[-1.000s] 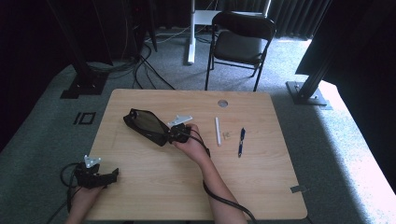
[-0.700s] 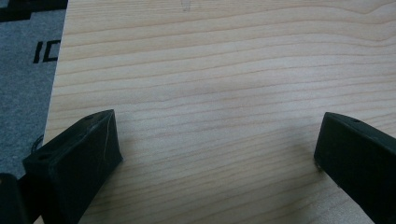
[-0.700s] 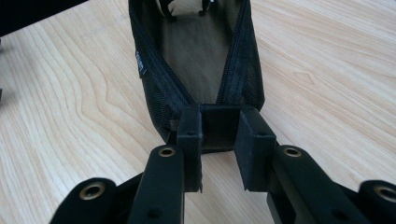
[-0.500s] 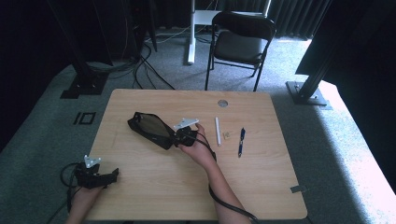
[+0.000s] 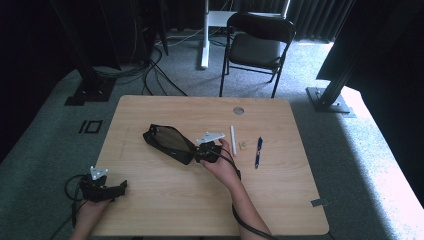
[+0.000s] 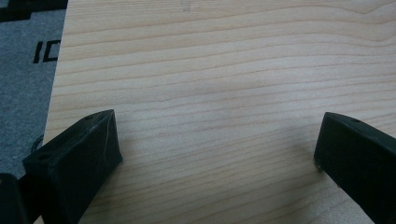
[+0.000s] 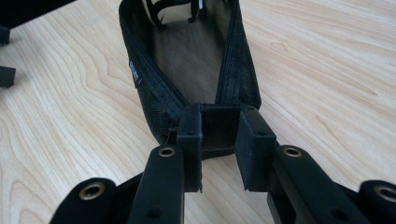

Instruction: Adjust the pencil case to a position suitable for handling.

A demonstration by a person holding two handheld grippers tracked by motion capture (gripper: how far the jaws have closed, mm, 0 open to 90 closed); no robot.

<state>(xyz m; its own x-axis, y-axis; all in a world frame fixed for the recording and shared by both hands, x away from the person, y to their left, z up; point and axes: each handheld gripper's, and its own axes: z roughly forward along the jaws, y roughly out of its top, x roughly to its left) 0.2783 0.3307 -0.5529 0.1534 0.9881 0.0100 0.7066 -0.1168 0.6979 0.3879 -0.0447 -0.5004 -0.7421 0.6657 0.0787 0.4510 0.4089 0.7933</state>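
Observation:
A black mesh zip pouch point(image 5: 167, 142) lies open on the wooden table point(image 5: 165, 200), left of centre. My right gripper point(image 5: 196, 152) is at the pouch's near right end. In the right gripper view the pouch point(image 7: 191, 51) stretches away, and the right gripper point(image 7: 218, 135) is shut on its end tab. My left gripper point(image 5: 120, 187) rests at the table's front left corner. In the left gripper view the left gripper point(image 6: 217, 154) is open, its jaws wide apart over bare wood.
Right of the pouch lie a white stick point(image 5: 233, 139), a small pale piece point(image 5: 242, 145) and a dark blue pen point(image 5: 258, 151). A round cable hole point(image 5: 238, 110) sits near the far edge. A black folding chair point(image 5: 257, 47) stands beyond the table.
My right gripper has moved to the right and drawn the pouch along with it, closer to the white stick. The left gripper has stayed put.

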